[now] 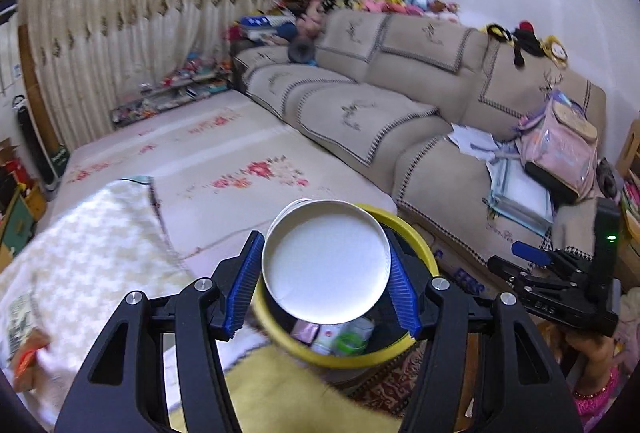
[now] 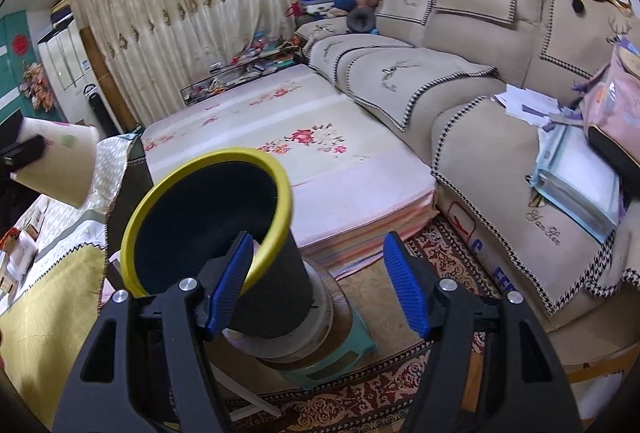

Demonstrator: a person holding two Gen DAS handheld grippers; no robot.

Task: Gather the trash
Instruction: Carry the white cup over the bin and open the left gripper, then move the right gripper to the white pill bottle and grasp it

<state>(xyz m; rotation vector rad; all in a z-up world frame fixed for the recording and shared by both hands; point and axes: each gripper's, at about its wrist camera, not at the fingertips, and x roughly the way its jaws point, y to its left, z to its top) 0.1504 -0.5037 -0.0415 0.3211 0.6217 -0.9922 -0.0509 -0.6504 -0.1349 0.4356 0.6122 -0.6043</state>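
**Paper cup held over a yellow-rimmed bin**

The left gripper (image 1: 326, 269) clamps a white paper cup (image 1: 326, 267) between its blue pads, bottom facing the camera. The cup hangs above the open mouth of a black trash bin with a yellow rim (image 1: 416, 233); wrappers (image 1: 340, 337) lie inside the bin. In the right wrist view, the right gripper (image 2: 320, 281) has nothing between its fingers, which stand apart at a middling width beside the bin (image 2: 224, 233). The bin sits on a round base atop a green stool (image 2: 340, 361). A beige sofa (image 2: 460, 93) and a flowered mat (image 2: 280, 137) lie beyond.
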